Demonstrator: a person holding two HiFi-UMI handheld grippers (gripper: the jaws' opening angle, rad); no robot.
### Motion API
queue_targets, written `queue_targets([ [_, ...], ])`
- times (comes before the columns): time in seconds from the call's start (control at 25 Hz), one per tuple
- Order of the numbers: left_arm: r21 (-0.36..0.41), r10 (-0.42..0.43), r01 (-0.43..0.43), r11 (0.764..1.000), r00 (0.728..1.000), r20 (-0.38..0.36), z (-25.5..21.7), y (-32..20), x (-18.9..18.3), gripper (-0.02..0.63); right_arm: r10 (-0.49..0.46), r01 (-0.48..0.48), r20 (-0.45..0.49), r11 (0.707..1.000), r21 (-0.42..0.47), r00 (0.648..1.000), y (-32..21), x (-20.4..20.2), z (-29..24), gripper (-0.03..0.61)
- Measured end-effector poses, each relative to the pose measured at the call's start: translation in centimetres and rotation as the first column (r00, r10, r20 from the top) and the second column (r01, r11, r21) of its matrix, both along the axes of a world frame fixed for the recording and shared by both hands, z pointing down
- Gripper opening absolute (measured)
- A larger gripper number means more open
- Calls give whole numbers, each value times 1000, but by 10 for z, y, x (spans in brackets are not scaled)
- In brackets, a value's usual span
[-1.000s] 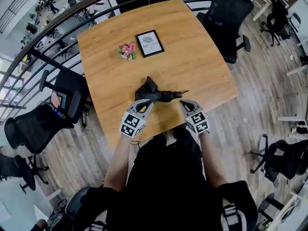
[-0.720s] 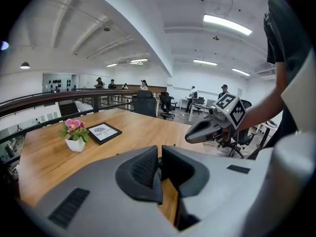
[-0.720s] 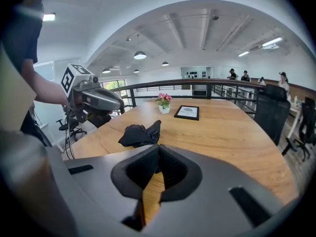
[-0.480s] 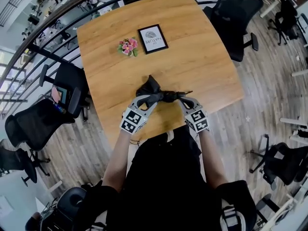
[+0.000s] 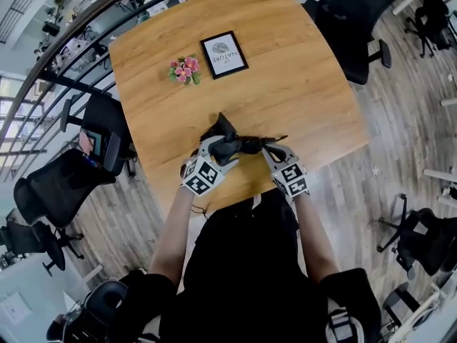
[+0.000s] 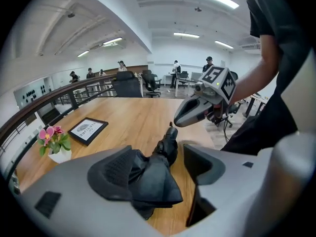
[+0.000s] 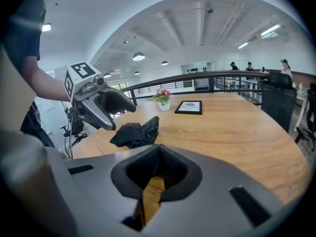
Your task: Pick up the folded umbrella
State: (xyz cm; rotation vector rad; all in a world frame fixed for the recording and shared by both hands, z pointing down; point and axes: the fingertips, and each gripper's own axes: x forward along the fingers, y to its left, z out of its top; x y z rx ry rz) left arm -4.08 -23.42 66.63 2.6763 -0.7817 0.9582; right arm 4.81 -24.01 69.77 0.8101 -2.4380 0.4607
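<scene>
The folded umbrella (image 5: 239, 144) lies on the tabletop (image 5: 285, 84) close to its near edge. Its long axis runs along that edge, bunched canopy end leftward, narrow end rightward. The left tool (image 6: 158, 168) stands wide, its jaws just been opening, with the canopy end between them. The right tool (image 7: 158, 148) is closed and empty beside the narrow end.

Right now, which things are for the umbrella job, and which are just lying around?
For the job: black folded umbrella; left gripper, fingers just opening, umbrella between them; right gripper.
Just lying about: black-framed picture; pink flowers in white pot; black office chairs.
</scene>
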Motion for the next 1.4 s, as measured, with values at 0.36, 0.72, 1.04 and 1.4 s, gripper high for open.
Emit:
queue_targets([
  [0.36, -46, 195, -190, 981, 971, 136, 34, -9, 30, 354, 22, -22, -2, 999, -24, 1000, -7, 16, 13, 12],
  [0.72, -150, 444, -422, 894, 791, 422, 95, 0, 39, 373, 18, -19, -6, 999, -48, 1000, -4, 25, 18, 12],
  [1.04, -249, 524, -465, 850, 691, 499, 131, -2, 44, 373, 5, -6, -17, 999, -54, 1000, -6, 32, 21, 12],
  [1.4, -354, 574, -453, 818, 683, 453, 139, -2, 43, 351, -4, 3, -24, 998, -70, 1000, 0, 34, 24, 12],
])
